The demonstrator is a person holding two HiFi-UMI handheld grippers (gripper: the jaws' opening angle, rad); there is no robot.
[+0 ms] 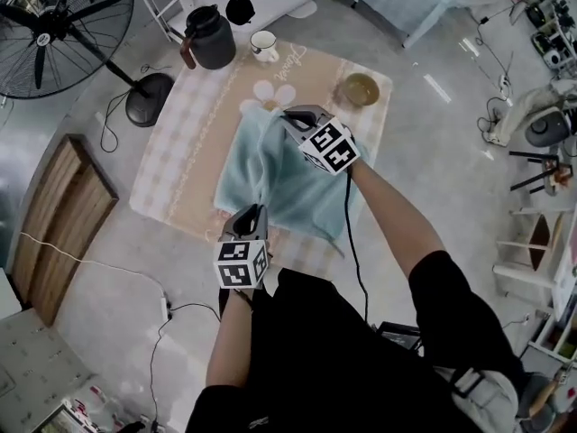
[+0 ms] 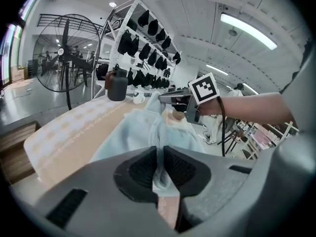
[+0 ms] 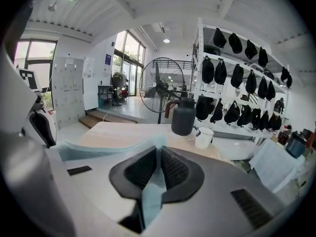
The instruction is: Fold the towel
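A light blue towel [image 1: 293, 183] lies rumpled and partly lifted on the checked tablecloth [image 1: 180, 142]. My left gripper [image 1: 257, 208] is at the near edge of the table, shut on the towel's near edge; in the left gripper view the cloth [image 2: 148, 127] runs up from between the pads [image 2: 143, 169]. My right gripper [image 1: 285, 115] is over the far side, shut on a far corner of the towel [image 3: 153, 181], which hangs through its jaws. Between the two grippers the towel rises in a ridge.
At the far end of the table stand a dark jug [image 1: 210, 39], a white mug [image 1: 264, 45] and a small bowl [image 1: 360, 88]. A floor fan [image 1: 54, 25] and a wooden board [image 1: 63, 224] are at the left. A rack of black caps [image 3: 237, 68] stands behind.
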